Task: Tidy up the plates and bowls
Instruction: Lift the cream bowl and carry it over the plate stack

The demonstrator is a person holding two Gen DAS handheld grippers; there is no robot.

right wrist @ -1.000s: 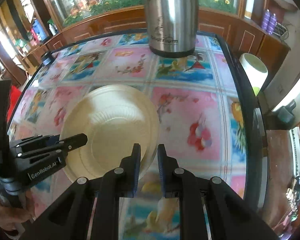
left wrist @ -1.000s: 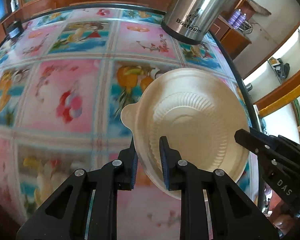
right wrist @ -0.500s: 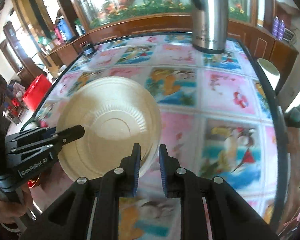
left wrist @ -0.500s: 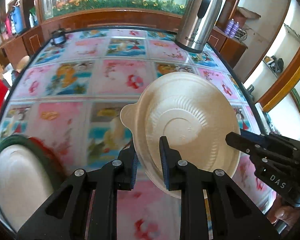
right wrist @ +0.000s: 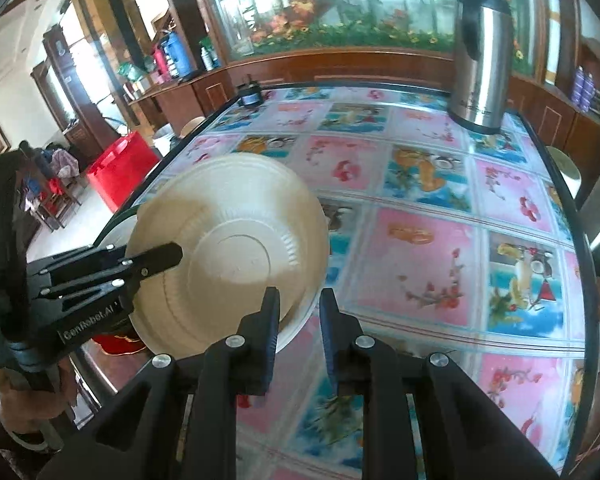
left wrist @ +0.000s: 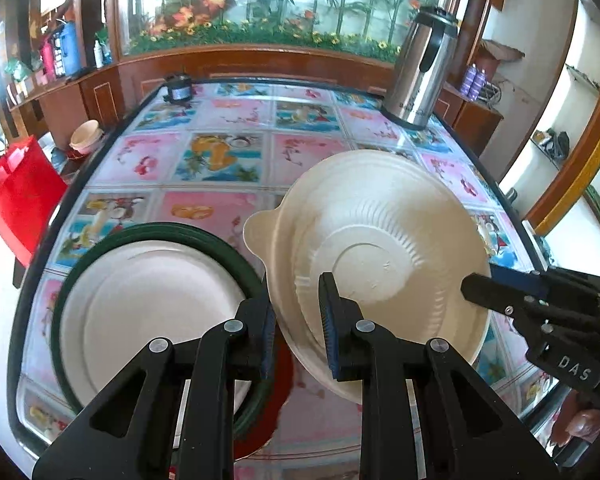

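A cream disposable bowl (left wrist: 380, 256) (right wrist: 228, 248) hangs tilted above the table, its ribbed underside toward both cameras and a small tab on its rim. My left gripper (left wrist: 296, 296) is shut on the near rim. My right gripper (right wrist: 298, 304) is shut on the opposite rim, and its tip (left wrist: 472, 288) shows at the bowl's right side in the left wrist view. Left of the bowl, a white plate (left wrist: 152, 304) lies inside a dark green rim on the table. Its edge (right wrist: 116, 228) peeks out behind the bowl in the right wrist view.
A steel flask (left wrist: 420, 68) (right wrist: 480, 60) stands at the table's far right corner and a small black object (left wrist: 178, 88) at the far left. The picture-tiled table (right wrist: 440, 240) stretches ahead. A red bag (left wrist: 16, 192) and stacked bowls (left wrist: 86, 136) sit beyond the left edge.
Both grippers carried the bowl back from the flask toward the near left end of the table. The green-rimmed plate came into view beside it.
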